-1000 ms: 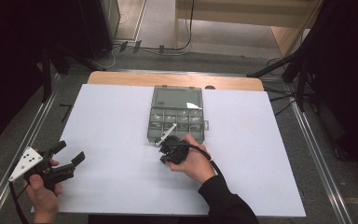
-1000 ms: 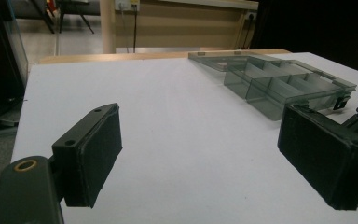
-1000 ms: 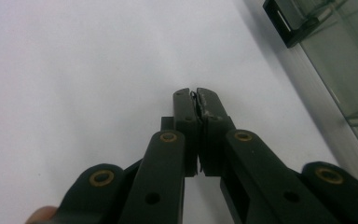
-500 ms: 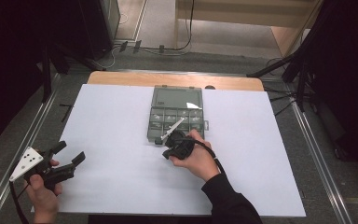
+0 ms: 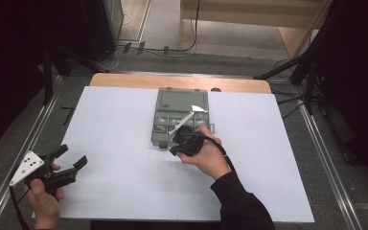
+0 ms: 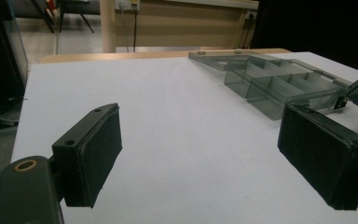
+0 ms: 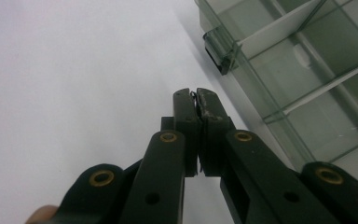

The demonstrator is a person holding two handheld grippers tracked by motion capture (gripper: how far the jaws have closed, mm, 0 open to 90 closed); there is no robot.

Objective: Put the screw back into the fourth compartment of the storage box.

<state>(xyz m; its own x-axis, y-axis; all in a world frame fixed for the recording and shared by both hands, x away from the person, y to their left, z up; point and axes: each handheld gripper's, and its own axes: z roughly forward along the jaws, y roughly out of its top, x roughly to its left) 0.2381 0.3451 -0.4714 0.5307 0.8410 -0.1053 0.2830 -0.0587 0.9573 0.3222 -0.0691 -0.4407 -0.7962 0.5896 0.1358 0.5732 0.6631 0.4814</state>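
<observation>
Clear compartment box (image 5: 179, 117), lid open, on white tabletop (image 5: 124, 143). R gripper (image 7: 196, 93): jaws closed, empty, just beside box front. L gripper (image 6: 200, 149): jaws wide apart, empty, well apart from box.

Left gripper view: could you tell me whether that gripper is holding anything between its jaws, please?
No, the left gripper stands wide open, with only the bare white table between its jaws.
</observation>
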